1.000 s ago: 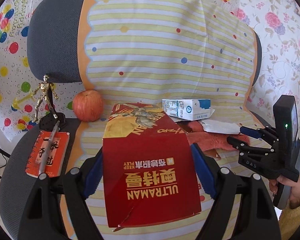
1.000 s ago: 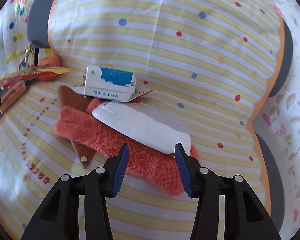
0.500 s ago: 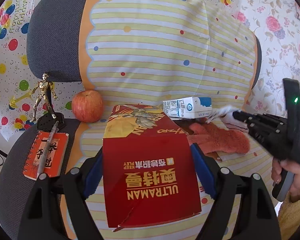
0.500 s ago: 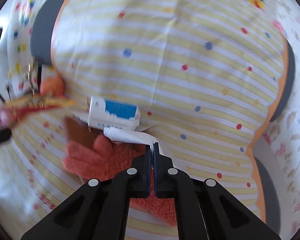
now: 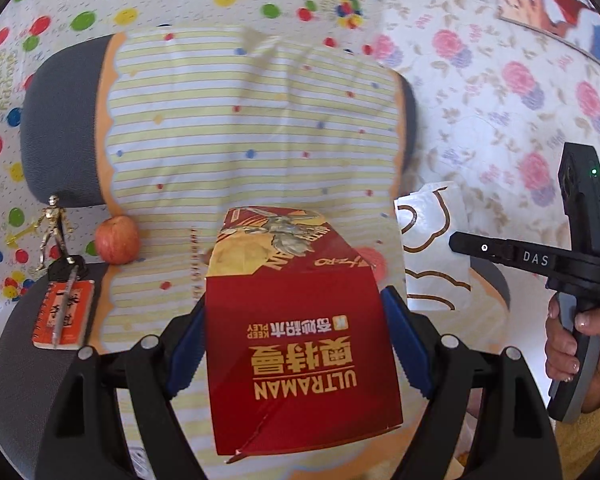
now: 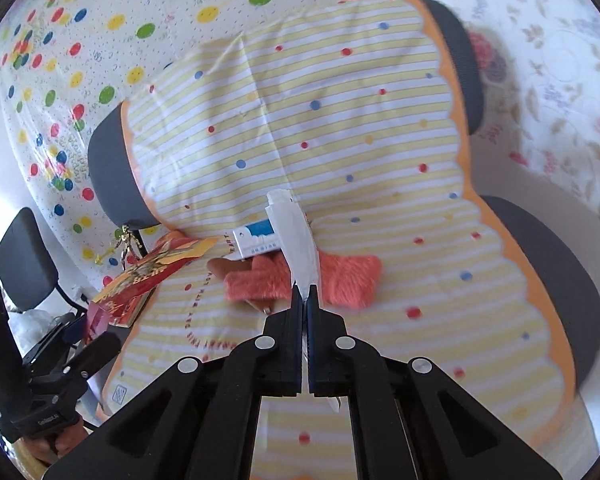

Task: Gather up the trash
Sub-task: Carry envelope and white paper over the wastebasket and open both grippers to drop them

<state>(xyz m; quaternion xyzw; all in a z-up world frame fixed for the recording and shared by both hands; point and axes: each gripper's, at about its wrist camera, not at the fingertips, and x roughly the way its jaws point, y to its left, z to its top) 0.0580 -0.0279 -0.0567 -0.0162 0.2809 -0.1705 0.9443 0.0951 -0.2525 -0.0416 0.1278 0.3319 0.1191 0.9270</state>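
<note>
Two pieces of trash are in hand at once, so the step under way is the carry. The left hand-held gripper [image 5: 296, 344] has its blue pads set wide against the sides of a red carton [image 5: 300, 344], held above the striped cloth [image 5: 228, 120] that covers the chair [image 5: 56, 120]. The right hand-held gripper [image 6: 304, 300] has its jaws pressed together on the edge of a white wrapper [image 6: 294, 236], which hangs clear of the seat. In the left view that wrapper [image 5: 434, 248] shows brown printed outlines beside the carton.

Left on the seat are a small blue-and-white milk carton [image 6: 256, 238] and an orange glove [image 6: 340, 276]; the carton looks like trash, though blur makes it hard to say whether it is crushed or whole. An apple [image 5: 118, 240], a gold figurine [image 5: 52, 228] and a notebook [image 5: 64, 314] with a pen sit at the chair's left edge and seem not to belong to the job.

No bin appears in either view, so the next move calls for finding one, bringing both loads over its mouth and releasing them.
</note>
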